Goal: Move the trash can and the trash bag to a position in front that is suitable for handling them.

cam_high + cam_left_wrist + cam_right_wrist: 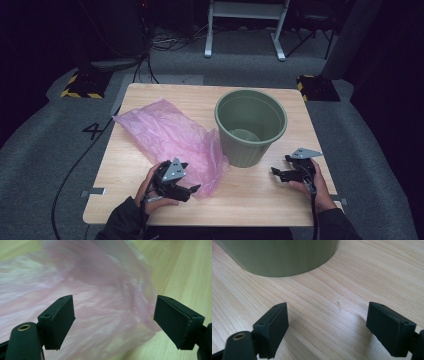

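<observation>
A crumpled pink plastic bag [170, 135] lies on the left half of the wooden table [260, 200], and its right end touches a green plastic pot [250, 127] that stands upright. My left gripper [194, 190] sits at the bag's near edge. Its jaws are open, and in the left gripper view the bag [100, 302] spreads just beyond the left gripper [115, 322] with the pads clear of it. My right gripper [279, 167] hovers low to the right of the pot. It is open, with bare wood between the jaws of the right gripper [327, 325] and the pot's wall [279, 257] ahead.
The pot looks empty inside. Two yellow-and-black striped blocks [82, 85] sit on the grey floor by the table's far corners. A white frame [245, 25] stands behind, and cables [75, 160] run along the floor on the left.
</observation>
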The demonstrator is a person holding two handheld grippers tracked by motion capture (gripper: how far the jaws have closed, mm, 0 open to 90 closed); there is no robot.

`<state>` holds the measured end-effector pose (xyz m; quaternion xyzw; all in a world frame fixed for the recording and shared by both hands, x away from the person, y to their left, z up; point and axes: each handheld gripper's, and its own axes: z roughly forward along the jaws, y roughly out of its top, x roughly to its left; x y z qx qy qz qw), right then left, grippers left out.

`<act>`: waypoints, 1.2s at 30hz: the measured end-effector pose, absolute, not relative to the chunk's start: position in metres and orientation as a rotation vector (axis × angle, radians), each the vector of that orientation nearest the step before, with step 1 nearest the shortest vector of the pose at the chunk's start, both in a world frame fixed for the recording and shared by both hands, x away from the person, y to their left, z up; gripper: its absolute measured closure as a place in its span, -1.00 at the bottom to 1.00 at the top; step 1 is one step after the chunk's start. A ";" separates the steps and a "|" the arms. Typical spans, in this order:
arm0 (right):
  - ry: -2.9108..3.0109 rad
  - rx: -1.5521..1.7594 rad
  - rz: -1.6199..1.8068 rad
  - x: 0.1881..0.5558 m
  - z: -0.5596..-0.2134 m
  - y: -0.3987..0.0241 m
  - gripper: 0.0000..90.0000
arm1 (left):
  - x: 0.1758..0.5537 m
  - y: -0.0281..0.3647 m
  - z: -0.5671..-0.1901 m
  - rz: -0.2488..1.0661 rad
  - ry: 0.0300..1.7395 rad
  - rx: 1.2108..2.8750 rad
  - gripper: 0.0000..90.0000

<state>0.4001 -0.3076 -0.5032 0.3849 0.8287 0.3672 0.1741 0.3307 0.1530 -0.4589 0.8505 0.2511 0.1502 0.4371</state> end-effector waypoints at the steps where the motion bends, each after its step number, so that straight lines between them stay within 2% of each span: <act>1: 2.349 1.091 1.041 0.400 -0.503 -0.308 -0.60 | 0.332 0.158 -0.457 0.373 0.639 2.100 -0.63; 7: 2.349 1.092 1.042 0.400 -0.503 -0.308 -0.60 | 0.351 0.195 -0.458 0.475 0.820 2.036 -0.57; 12: 2.347 1.094 1.040 0.400 -0.503 -0.308 -0.61 | 0.371 0.210 -0.475 0.448 0.927 2.078 -0.47; 15: 2.346 1.095 1.040 0.400 -0.503 -0.307 -0.61 | 0.376 0.211 -0.481 0.453 0.934 2.108 -0.24; 16: 2.346 1.095 1.040 0.400 -0.503 -0.308 -0.60 | 0.376 0.211 -0.481 0.458 0.936 2.112 -0.05; 19: 2.346 1.094 1.037 0.399 -0.503 -0.308 -0.60 | 0.377 0.211 -0.484 0.412 0.930 2.102 0.19; 22: 2.347 1.092 1.041 0.399 -0.503 -0.308 -0.59 | 0.373 0.201 -0.493 0.392 0.879 2.184 0.29; 36: 2.319 0.999 1.138 0.403 -0.491 -0.293 -0.57 | 0.362 0.168 -0.498 0.328 0.770 2.233 0.33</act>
